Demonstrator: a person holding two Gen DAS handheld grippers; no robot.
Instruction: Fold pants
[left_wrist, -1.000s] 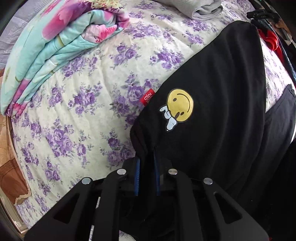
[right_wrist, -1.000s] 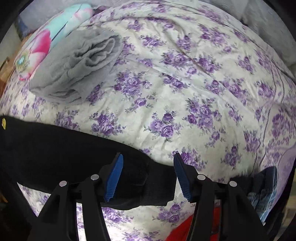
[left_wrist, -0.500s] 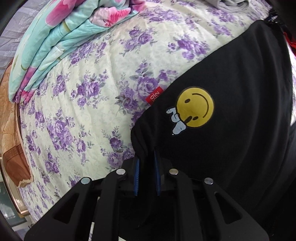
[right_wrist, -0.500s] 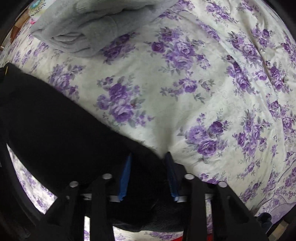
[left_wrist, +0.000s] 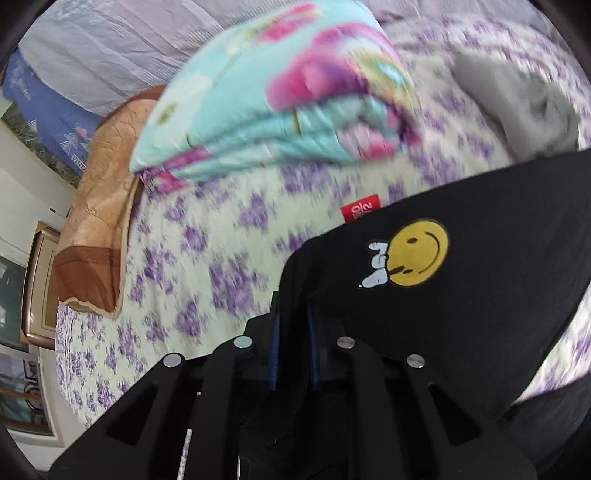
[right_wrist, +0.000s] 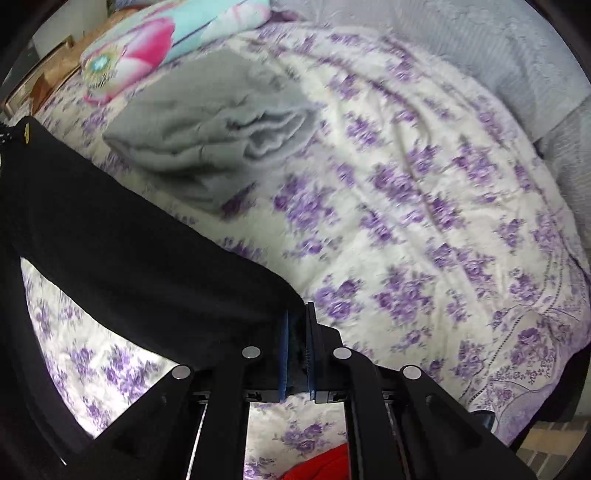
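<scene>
Left wrist view alone shows the smiley print (left_wrist: 419, 253). Black pants (left_wrist: 461, 295) span between left gripper (left_wrist: 293, 325) and right gripper (right_wrist: 297, 325) above the bed (right_wrist: 406, 221), fingers pinching each end.

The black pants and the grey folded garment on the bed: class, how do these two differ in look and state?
The black pants are held up off the floral bedspread between two grippers; the grey folded garment lies on it untouched. The pants are stretched in a flat band; the grey garment sits bundled in soft layers. The pants carry a yellow smiley print; the grey garment looks plain. Both are soft cloth.
</scene>
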